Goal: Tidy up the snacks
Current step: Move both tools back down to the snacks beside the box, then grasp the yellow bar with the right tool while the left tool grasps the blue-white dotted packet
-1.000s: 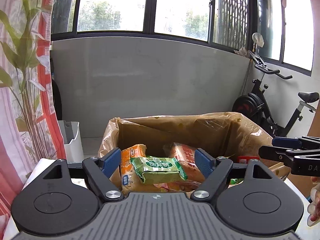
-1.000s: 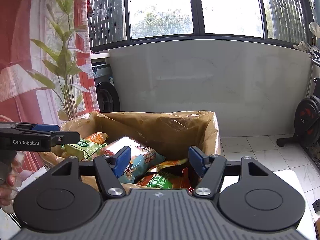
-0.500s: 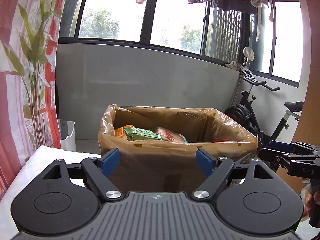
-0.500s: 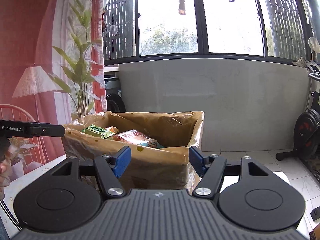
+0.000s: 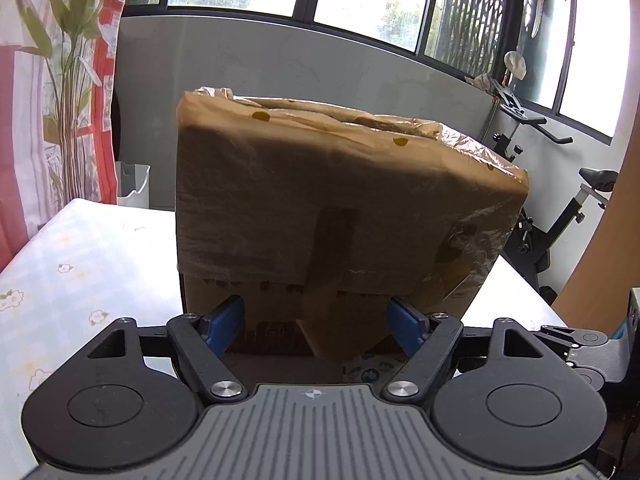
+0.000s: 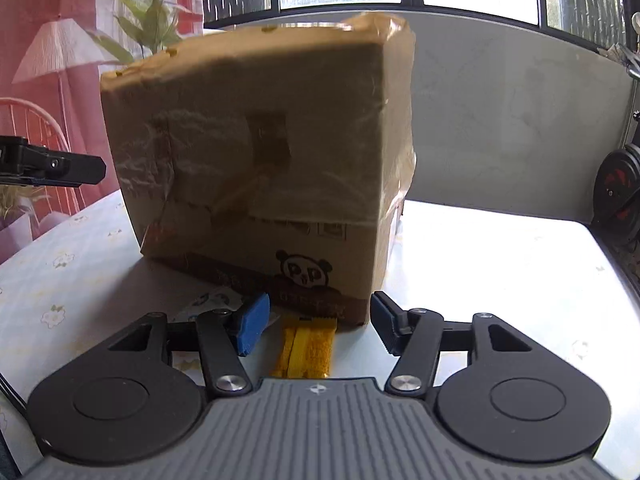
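Observation:
A tall brown cardboard box (image 5: 340, 200) lined with a plastic bag stands on the table; its contents are hidden from this low angle. It also fills the right wrist view (image 6: 260, 152). My left gripper (image 5: 318, 322) is open and empty, low in front of the box's base. My right gripper (image 6: 316, 324) is open and empty just above the table, with a yellow snack packet (image 6: 308, 346) lying between its fingers against the box's base. A white packet (image 6: 212, 302) lies beside the left finger; a patterned packet (image 5: 370, 364) shows under the left gripper.
The table has a pale flowered cloth (image 5: 72, 264). A white bin (image 5: 134, 184) and a curtain with a plant stand at the left. An exercise bike (image 5: 560, 216) stands at the right beyond the table edge.
Both grippers have dropped from above the box rim down to table level in front of the box. The snacks inside have gone out of sight; packets on the table have come into view.

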`<action>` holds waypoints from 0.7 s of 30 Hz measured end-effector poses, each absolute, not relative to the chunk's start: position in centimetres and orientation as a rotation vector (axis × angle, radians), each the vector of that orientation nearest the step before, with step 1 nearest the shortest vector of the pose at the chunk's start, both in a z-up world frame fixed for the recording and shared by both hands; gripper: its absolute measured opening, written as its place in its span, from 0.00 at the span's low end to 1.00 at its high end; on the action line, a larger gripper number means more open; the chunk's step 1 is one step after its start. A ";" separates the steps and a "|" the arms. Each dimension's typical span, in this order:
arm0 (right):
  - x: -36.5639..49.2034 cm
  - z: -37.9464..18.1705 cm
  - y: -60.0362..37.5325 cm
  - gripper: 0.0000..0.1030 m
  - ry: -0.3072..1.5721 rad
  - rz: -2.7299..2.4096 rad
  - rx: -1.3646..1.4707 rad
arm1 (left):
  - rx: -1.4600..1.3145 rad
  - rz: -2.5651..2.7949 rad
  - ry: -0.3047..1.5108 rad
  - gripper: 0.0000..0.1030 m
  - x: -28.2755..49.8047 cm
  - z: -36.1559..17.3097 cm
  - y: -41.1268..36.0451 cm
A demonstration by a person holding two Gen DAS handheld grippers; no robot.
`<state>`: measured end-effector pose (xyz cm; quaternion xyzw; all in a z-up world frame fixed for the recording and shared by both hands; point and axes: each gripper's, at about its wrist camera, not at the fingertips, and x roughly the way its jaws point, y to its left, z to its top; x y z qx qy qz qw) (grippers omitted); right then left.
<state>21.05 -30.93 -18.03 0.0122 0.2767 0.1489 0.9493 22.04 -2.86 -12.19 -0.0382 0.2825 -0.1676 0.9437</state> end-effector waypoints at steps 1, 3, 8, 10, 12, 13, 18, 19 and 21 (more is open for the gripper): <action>21.5 -18.6 -30.8 0.56 0.584 0.314 0.021 | -0.080 -0.339 0.585 0.76 22.0 -12.4 -2.8; 22.4 -19.8 -30.8 0.56 0.641 0.343 0.013 | -0.087 -0.326 0.605 0.76 21.9 -13.0 -2.8; 24.1 -21.1 -31.0 0.56 0.720 0.386 0.058 | -0.108 -0.311 0.639 0.76 21.9 -13.8 -3.0; 24.6 -21.4 -30.6 0.56 0.741 0.393 0.041 | -0.097 -0.316 0.653 0.76 22.2 -14.1 -3.3; 25.0 -21.9 -30.5 0.54 0.759 0.387 0.024 | -0.085 -0.325 0.663 0.76 22.3 -14.3 -3.6; 24.8 -22.0 -30.7 0.51 0.748 0.385 0.024 | -0.080 -0.331 0.669 0.76 22.1 -14.5 -4.0; 23.3 -23.0 -31.6 0.37 0.672 0.369 0.013 | -0.064 -0.380 0.732 0.76 22.4 -15.9 -5.5; 23.1 -23.0 -31.8 0.36 0.669 0.369 0.021 | -0.061 -0.388 0.742 0.76 22.4 -16.2 -5.9; 22.9 -23.1 -32.1 0.36 0.666 0.371 0.031 | -0.051 -0.402 0.759 0.76 22.6 -16.7 -6.5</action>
